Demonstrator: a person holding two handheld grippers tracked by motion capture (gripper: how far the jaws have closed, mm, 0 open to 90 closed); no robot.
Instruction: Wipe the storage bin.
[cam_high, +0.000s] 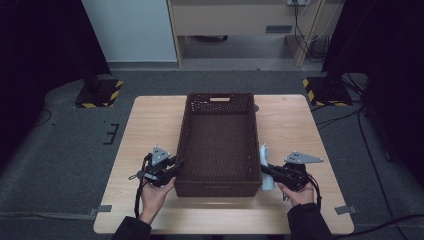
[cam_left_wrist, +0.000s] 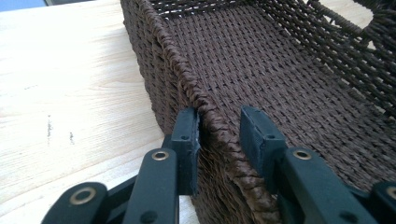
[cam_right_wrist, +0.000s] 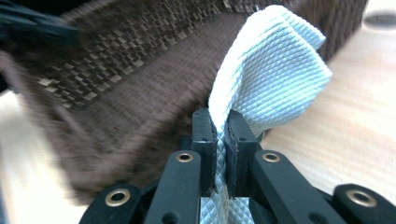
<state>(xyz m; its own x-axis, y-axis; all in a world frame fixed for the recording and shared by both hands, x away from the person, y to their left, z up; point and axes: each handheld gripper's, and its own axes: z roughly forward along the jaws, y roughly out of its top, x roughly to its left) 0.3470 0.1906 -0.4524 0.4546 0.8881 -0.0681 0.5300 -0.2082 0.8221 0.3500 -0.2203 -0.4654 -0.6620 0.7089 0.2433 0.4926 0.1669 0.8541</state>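
Right gripper (cam_high: 265, 170) clenches a pale cloth (cam_right_wrist: 271, 74) standing toward 12 o'clock, while the left gripper (cam_left_wrist: 219, 135) straddles the wicker basket's (cam_high: 218, 145) rim, one pad clear of it

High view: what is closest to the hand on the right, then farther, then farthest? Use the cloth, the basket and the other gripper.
From the right gripper:
1. The pale cloth, clamped in its jaws beside the basket's right wall.
2. The brown woven basket, just left of it, mid-table.
3. The left gripper, across the basket, straddling its left rim.
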